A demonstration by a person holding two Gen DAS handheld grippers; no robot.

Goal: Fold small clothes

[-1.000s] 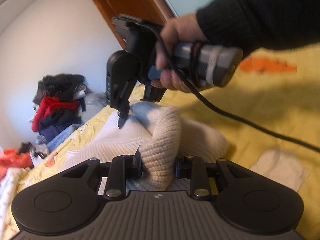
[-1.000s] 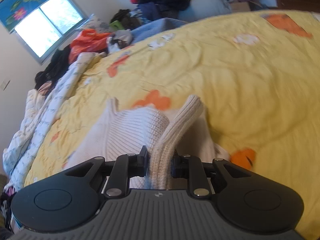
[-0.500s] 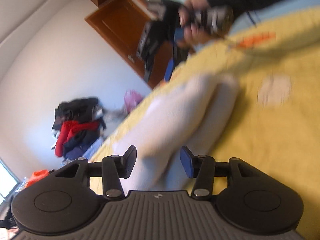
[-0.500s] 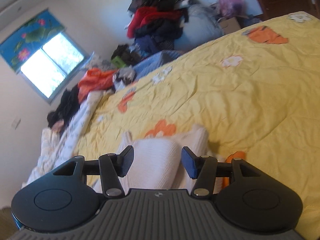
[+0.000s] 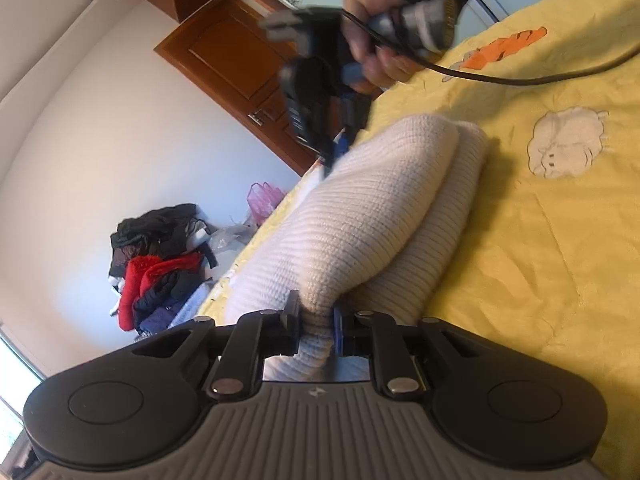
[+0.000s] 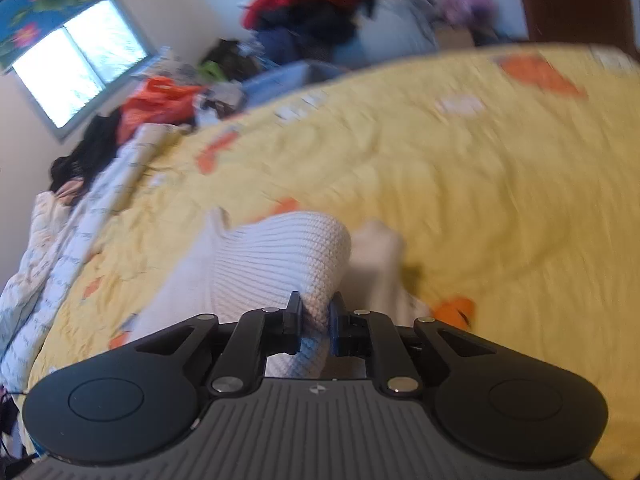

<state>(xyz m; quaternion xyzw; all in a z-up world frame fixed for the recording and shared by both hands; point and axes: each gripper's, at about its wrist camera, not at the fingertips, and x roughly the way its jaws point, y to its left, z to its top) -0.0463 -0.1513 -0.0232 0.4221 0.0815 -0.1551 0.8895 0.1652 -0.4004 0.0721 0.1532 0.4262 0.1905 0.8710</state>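
Observation:
A cream ribbed knit sweater [image 5: 380, 208] lies folded into a thick roll on the yellow bedspread [image 5: 540, 240]. My left gripper [image 5: 316, 312] is closing, and its pads pinch the near end of the upper fold. At the roll's far end a hand holds my right gripper [image 5: 332, 148], blurred, its tips down at the knit. In the right wrist view the right gripper [image 6: 316, 308] is closing too, its pads squeezing a fold of the sweater [image 6: 272, 256], which spreads away to the left over the bedspread [image 6: 480, 180].
The right gripper's black cable [image 5: 520, 78] trails across the bed. A heap of dark and red clothes [image 5: 160, 264] sits beyond the bed by a wooden door [image 5: 232, 52]. More clothes [image 6: 160, 100] pile up along the bed's far edge under a window [image 6: 80, 60].
Both grippers let go of the knit, opened wide half a second ago, and now pinch it again. The left gripper moved along the roll and rolled. The sweater lies flatter, folded over.

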